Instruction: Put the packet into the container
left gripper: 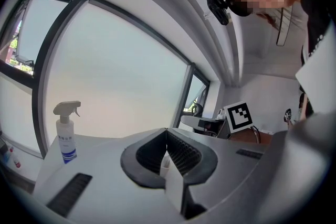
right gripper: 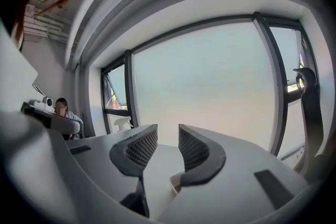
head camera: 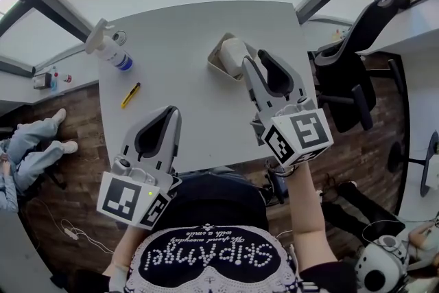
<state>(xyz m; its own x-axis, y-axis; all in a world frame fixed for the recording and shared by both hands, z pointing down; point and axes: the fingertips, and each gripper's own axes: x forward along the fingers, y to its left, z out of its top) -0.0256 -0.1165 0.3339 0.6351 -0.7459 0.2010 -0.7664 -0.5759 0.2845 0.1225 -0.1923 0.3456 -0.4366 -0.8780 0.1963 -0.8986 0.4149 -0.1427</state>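
Observation:
A shallow beige container point(head camera: 215, 60) stands at the far right of the white table point(head camera: 185, 31). A pale packet point(head camera: 233, 51) lies in it. My right gripper point(head camera: 255, 57) hovers at the container's right side, one finger overlapping the packet's edge. In the right gripper view its jaws point(right gripper: 168, 136) stand apart with nothing between the pads, and a corner of the container point(right gripper: 175, 184) shows below them. My left gripper point(head camera: 170, 114) rests over the table's near edge. Its jaws point(left gripper: 166, 134) are shut and empty.
A spray bottle point(head camera: 110, 48) point(left gripper: 66, 134) lies at the table's far left, with a yellow cutter point(head camera: 130, 95) nearer. A black office chair point(head camera: 357, 44) stands right of the table. A seated person's legs point(head camera: 34, 144) show at the left over the wooden floor.

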